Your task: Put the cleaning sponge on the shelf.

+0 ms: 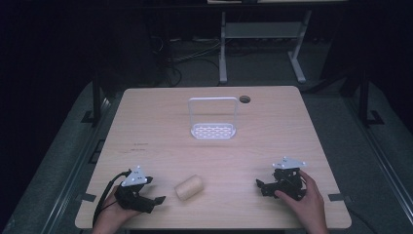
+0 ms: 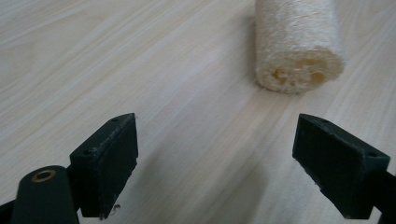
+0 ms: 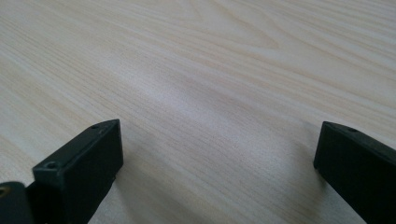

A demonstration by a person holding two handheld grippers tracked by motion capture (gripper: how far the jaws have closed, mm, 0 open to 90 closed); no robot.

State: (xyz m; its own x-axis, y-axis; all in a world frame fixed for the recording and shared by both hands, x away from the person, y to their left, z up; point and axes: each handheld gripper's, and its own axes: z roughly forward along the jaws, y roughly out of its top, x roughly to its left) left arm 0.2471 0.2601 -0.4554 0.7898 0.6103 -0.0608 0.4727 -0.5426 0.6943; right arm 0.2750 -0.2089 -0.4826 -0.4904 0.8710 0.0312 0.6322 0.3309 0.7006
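A pale, cylinder-shaped loofah sponge (image 1: 189,187) lies on its side on the wooden table (image 1: 204,141), near the front and a little left of centre. My left gripper (image 1: 155,202) rests on the table just left of it, open, with its jaws wide apart and nothing between them. In the left gripper view the loofah (image 2: 295,44) lies ahead and to the right of the gripper (image 2: 217,161), apart from it. My right gripper (image 1: 260,186) sits at the front right, held by a hand, open over bare wood (image 3: 219,165).
A white wire rack (image 1: 213,118) with a slotted base and an upright loop stands at the middle back of the table. A round cable hole (image 1: 244,99) is in the tabletop behind it. Table legs and cables lie on the dark floor beyond.
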